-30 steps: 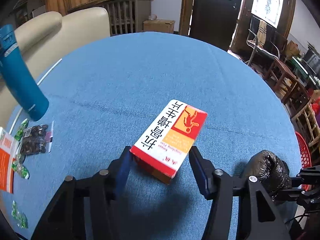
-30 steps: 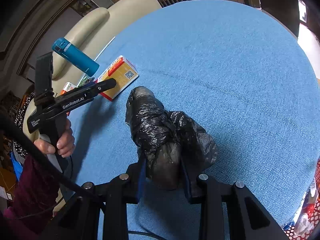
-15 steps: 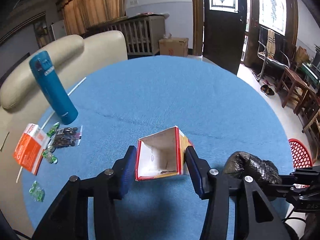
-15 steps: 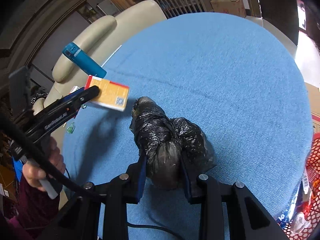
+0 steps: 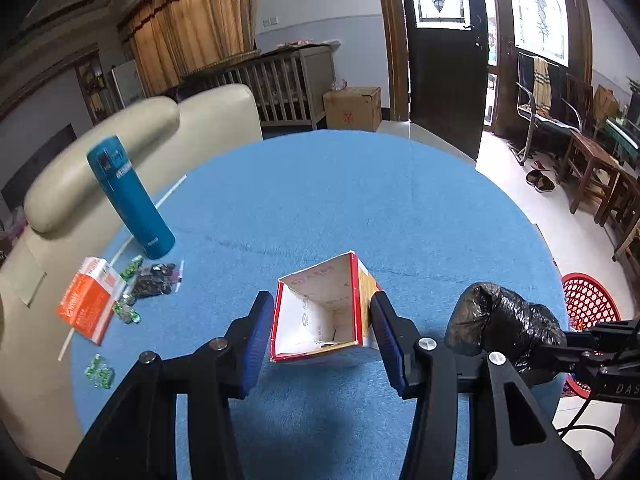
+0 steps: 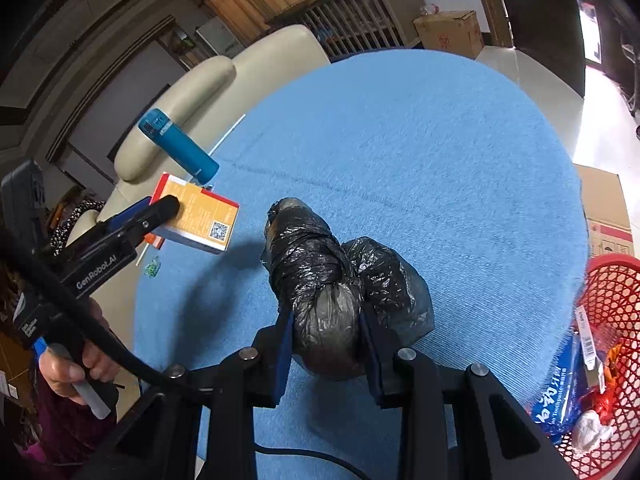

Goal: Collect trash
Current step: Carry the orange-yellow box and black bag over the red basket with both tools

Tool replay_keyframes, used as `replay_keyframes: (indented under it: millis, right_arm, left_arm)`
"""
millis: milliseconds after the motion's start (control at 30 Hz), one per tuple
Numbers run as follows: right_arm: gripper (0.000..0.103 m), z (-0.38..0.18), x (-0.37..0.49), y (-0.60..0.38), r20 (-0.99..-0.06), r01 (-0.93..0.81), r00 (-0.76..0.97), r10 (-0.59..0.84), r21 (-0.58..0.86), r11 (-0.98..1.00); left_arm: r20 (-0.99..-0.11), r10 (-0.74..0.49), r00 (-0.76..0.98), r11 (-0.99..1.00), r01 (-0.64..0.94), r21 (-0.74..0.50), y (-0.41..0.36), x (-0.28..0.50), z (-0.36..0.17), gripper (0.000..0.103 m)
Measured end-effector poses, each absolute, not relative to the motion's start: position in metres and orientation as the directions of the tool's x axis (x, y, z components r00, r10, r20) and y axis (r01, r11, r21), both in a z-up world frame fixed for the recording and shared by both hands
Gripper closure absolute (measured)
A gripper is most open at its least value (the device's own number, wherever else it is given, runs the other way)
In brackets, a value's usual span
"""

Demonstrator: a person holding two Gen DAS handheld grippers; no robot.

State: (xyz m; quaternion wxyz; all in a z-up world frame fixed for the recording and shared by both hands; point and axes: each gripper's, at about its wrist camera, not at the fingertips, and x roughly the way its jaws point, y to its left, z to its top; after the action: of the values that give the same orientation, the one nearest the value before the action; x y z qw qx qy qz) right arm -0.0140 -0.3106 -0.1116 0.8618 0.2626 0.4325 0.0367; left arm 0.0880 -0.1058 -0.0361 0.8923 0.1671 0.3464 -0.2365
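Raised clear of the worktop (image 5: 340,184) since a second ago, when it lay flat on the blue cloth, the empty carton (image 5: 320,312) is now held aloft with its open end turned toward the left wrist camera. It is clamped between the blue pads of the left tongs (image 5: 318,332) at lower centre of the left frame; in the right view the same carton (image 6: 200,216) is seen at centre left, lifted above its shadow on the cloth. The right tongs (image 6: 324,340) are closed on a black plastic bag bundle (image 6: 316,272), which occupies lower centre of the right frame. Whether the bundle touches the cloth cannot be told. A red mesh basket (image 6: 612,280) is noted at the right edge, off the worktop rim, with wrappers inside. At centre left of the left frame a teal flask (image 5: 128,200) stands upright. An orange box (image 5: 88,304) and scattered green-wrapped sweets (image 5: 128,312) are recorded just below the flask.
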Motion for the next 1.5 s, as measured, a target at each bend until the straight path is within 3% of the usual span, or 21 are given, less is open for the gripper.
replay_keyframes:
  millis: [600,1500]
  right_arm:
    - [0.07,-0.081,-0.061,-0.334,-0.664,0.175,0.708,0.24,0.495,0.851]
    - [0.07,-0.076,-0.114,-0.389,-0.619,0.254,0.765,0.178,0.544,0.8]
  left_arm:
    - [-0.639,-0.309,0.704,0.792,0.563,0.237,-0.138,0.037,-0.012,0.051]
    - [-0.63,-0.364,0.686,0.705,0.645,0.295,-0.198,-0.012,-0.007,0.051]
